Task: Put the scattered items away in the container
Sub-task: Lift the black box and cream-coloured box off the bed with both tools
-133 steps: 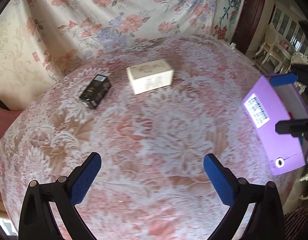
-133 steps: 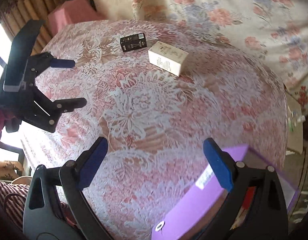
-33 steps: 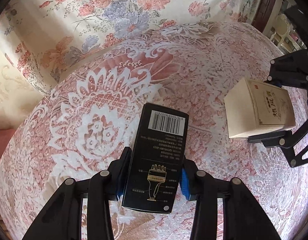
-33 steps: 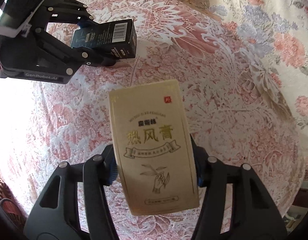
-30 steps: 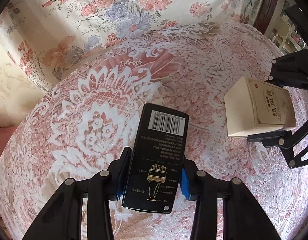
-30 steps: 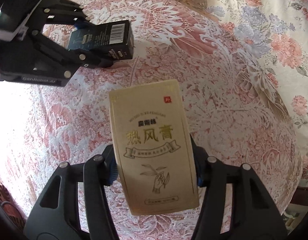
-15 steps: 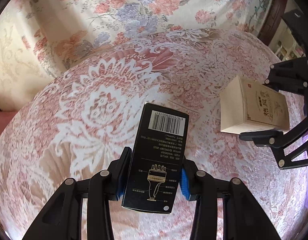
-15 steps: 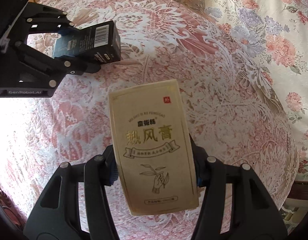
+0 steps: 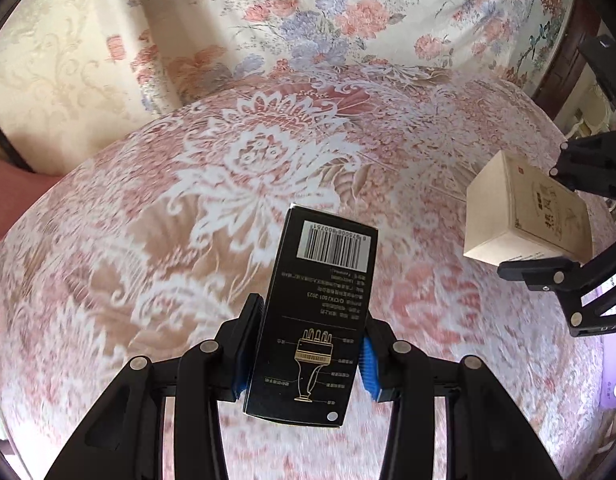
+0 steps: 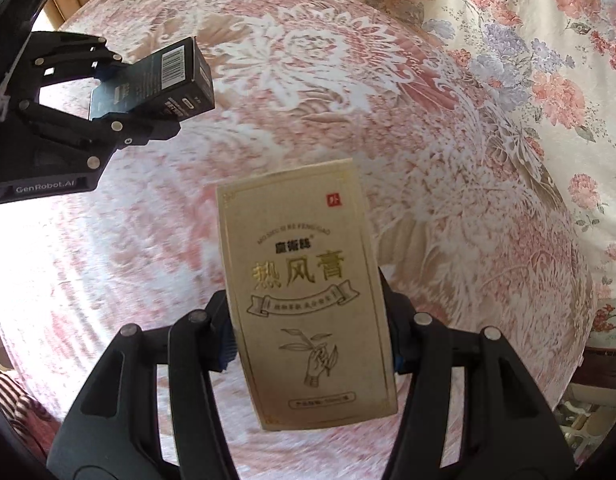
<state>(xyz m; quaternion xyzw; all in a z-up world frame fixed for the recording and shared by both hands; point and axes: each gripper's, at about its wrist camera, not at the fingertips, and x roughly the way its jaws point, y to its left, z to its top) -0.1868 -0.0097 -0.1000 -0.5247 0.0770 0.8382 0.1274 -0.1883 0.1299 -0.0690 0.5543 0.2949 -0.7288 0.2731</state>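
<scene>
The tablecloth (image 9: 188,208) lies bare across the frame's centre and left. At the right edge, the right gripper (image 9: 547,220) and its cream box (image 9: 523,216) block the way.

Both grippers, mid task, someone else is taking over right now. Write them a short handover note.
Left gripper: shut on the black box, held above the floral tablecloth.
Right gripper: shut on the beige box, also lifted off the cloth.
Container: only a purple edge shows at the right of the left wrist view.
Done: both boxes picked up.
Left: carry both to the purple container and release them inside. No other loose items show on the cloth.
</scene>
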